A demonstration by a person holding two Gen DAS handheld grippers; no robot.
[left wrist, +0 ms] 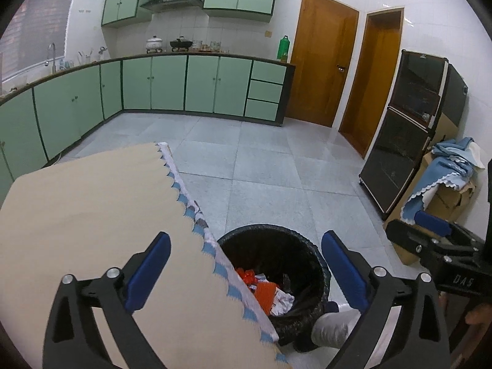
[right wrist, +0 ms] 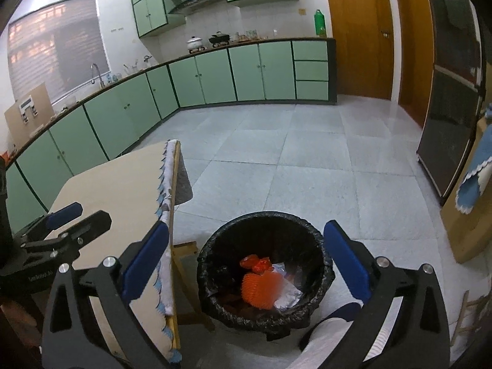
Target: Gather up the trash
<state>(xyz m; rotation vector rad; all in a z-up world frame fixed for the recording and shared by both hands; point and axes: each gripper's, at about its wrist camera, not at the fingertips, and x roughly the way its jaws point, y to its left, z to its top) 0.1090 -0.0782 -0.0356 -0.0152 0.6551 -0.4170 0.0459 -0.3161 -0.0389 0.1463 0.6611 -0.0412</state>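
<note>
Left gripper (left wrist: 246, 272) and right gripper (right wrist: 246, 263) both wide apart, empty, above the black-lined trash bin (right wrist: 319, 240)

My table (left wrist: 92, 215) hides near-left rim of bin (left wrist: 310, 246) in left wrist view. Trash (right wrist: 261, 283) deep in bin: orange netting and crumpled white scraps, lower layers dark, unreadable. Bin base hidden behind my shoe (right wrist: 335, 313) and pale trouser leg (cut off at bottom edge). Small items on far counter (left wrist: 196, 46) too small to name. Right gripper (left wrist: 436, 230) cut off by right edge in left wrist view. Cloth-draped cardboard box (right wrist: 470, 190) cropped at right edge.
</note>
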